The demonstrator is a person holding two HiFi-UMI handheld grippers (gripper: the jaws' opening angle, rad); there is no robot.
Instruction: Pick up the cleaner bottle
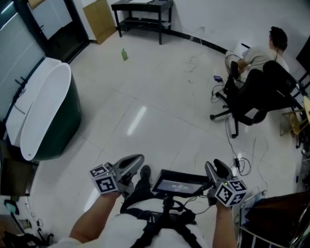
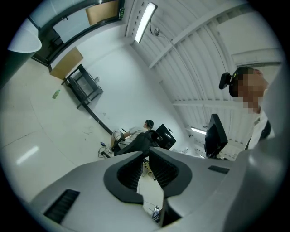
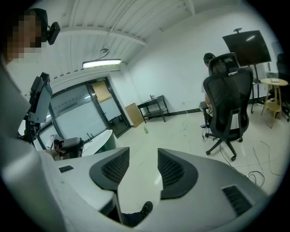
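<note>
Sitting on the floor [image 1: 160, 111] far off, near a black table [image 1: 143, 9]: cleaner bottle [image 1: 124, 54]. Left gripper [image 2: 146, 159] jaws pressed nearly together, empty. Right gripper [image 3: 138, 168] jaws spread, empty. Only the head view shows both grippers close to the person's body.

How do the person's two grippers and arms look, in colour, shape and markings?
Both the left gripper and right gripper have light grey shells with dark ribbed pads. Each carries a white cube with black square markers. Forearms wear no sleeves.
</note>
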